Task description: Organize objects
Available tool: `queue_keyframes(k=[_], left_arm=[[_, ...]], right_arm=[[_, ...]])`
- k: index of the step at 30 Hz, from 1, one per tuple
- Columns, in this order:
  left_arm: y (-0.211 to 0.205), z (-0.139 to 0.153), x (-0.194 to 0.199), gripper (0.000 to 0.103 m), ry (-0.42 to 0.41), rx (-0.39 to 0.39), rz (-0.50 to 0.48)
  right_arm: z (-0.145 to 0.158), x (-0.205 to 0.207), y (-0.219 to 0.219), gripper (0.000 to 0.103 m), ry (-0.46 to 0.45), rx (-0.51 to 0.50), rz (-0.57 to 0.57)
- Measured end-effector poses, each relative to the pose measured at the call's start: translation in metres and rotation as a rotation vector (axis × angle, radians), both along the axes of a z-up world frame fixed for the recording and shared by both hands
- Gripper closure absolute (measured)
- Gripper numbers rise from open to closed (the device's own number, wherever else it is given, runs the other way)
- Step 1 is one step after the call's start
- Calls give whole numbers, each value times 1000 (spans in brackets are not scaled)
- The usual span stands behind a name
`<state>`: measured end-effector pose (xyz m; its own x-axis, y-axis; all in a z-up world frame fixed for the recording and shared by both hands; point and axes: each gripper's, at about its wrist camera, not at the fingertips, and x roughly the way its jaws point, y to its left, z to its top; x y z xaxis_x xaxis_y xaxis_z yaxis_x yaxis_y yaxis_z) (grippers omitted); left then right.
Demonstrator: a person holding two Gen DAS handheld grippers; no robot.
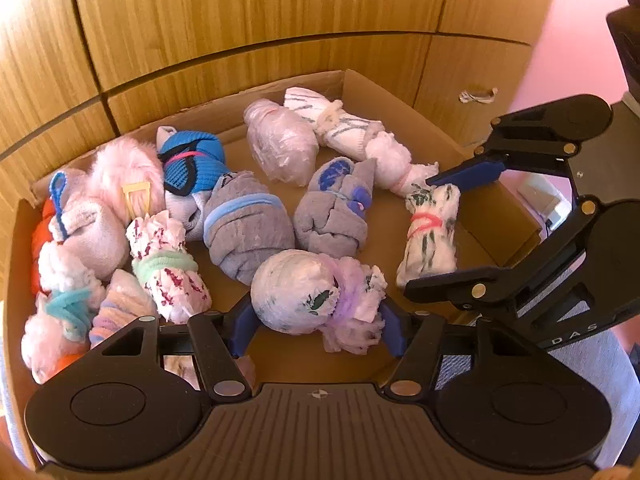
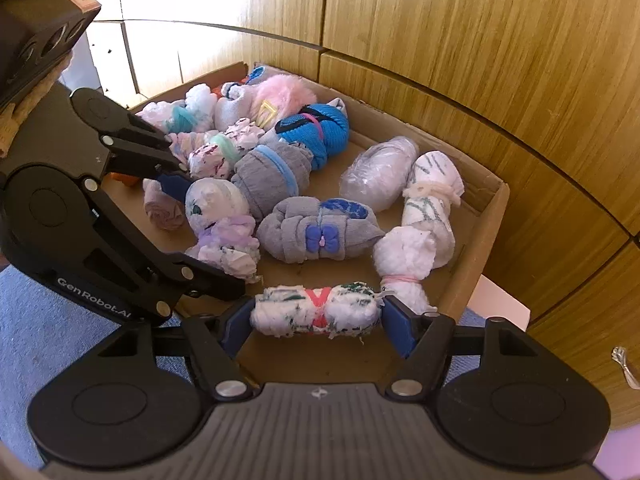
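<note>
We see the left gripper [image 1: 318, 326] straddling the white bundle with a purple tie [image 1: 316, 296] at the near edge of the cardboard box [image 1: 24, 240]; whether its pads press it, we cannot tell. Right gripper [image 2: 316, 322] pinches the white green-marked roll with a red band [image 2: 316, 311] by its ends, near right side of the box.

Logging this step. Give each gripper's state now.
Left gripper: closed on the bundle with the purple tie.
Right gripper: closed on the bundle with the red tie.
</note>
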<state>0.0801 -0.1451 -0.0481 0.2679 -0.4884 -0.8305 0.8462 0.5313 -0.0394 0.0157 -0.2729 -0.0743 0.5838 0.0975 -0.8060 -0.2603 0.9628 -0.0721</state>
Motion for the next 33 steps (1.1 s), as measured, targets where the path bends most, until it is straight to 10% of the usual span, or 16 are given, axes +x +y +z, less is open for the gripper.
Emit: queue_keyframes(k=[33], left_arm=[[46, 35, -15, 2, 35, -86, 254]], right_arm=[[16, -18, 13, 13, -20, -2, -172]])
